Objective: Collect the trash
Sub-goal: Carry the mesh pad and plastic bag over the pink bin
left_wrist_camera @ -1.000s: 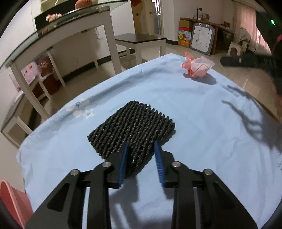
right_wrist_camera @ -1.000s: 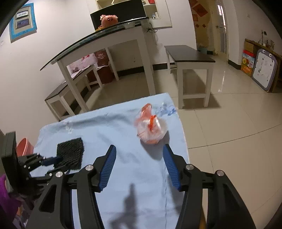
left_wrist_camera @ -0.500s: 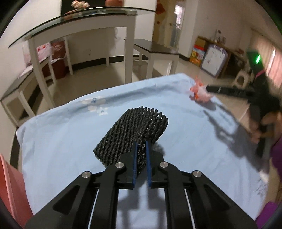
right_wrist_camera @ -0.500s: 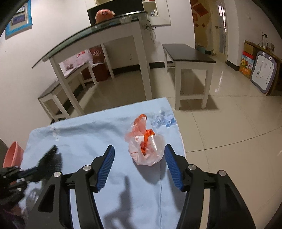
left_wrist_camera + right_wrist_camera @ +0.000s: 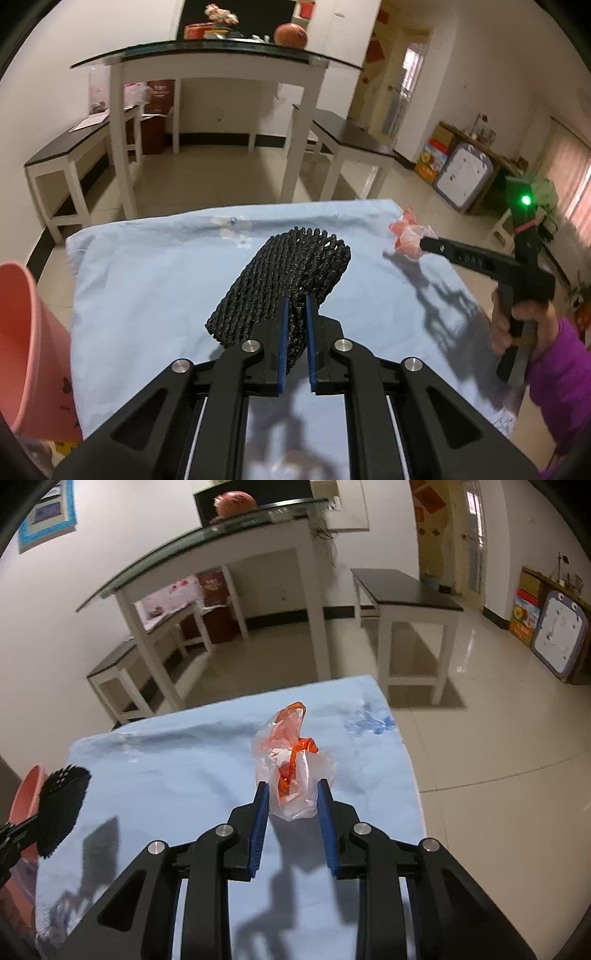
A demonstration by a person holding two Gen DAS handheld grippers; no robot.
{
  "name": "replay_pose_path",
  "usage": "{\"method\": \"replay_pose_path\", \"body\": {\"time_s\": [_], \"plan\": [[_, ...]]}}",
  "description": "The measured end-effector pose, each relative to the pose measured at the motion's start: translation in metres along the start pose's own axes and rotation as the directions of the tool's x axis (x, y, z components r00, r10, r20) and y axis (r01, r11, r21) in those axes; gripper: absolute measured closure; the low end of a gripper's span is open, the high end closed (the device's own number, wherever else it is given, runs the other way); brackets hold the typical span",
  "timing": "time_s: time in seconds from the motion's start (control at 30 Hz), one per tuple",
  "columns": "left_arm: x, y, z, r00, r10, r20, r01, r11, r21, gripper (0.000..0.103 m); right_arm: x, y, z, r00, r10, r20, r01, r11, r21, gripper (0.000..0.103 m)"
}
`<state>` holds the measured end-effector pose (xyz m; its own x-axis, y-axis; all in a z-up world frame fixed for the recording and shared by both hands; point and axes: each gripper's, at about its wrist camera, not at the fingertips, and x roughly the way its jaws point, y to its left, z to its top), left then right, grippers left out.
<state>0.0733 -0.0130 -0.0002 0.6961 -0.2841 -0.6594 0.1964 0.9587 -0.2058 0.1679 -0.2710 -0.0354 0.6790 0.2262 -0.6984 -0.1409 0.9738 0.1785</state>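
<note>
Left claw clamped (raised); right claw just closing.

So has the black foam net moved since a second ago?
Yes. The black foam net, pinched in the left claw, has lifted off the blue cloth, where it lay flat before.

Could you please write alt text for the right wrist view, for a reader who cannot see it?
The right claw has just closed around a knotted clear-and-orange plastic bag on a light blue cloth. At far left, black foam netting hangs before a pink bin.
</note>
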Motion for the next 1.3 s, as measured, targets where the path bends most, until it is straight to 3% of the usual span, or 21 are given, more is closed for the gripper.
{"method": "replay_pose_path", "body": {"time_s": [0.3, 0.6, 0.9, 1.3], "plan": [[-0.045, 0.019, -0.002, 0.993, 0.085, 0.076, -0.075, 0.989, -0.126, 0.095, -0.036, 0.072, -0.002, 0.989, 0.148, 0.031, -0.144, 0.984, -0.102, 0.078], [-0.09, 0.046, -0.011, 0.971, 0.201, 0.13, -0.169, 0.96, -0.222, 0.095, -0.047, 0.155, -0.008, 0.961, 0.276, 0.006, -0.269, 0.942, -0.203, 0.078], [-0.132, 0.079, -0.017, 0.919, 0.352, 0.179, -0.289, 0.909, -0.299, 0.095, -0.05, 0.237, -0.012, 0.927, 0.373, -0.033, -0.366, 0.884, -0.291, 0.078], [-0.16, 0.132, -0.036, 0.872, 0.464, 0.154, -0.37, 0.833, -0.411, 0.095, -0.049, 0.322, -0.02, 0.899, 0.431, -0.078, -0.425, 0.813, -0.399, 0.078]]}}
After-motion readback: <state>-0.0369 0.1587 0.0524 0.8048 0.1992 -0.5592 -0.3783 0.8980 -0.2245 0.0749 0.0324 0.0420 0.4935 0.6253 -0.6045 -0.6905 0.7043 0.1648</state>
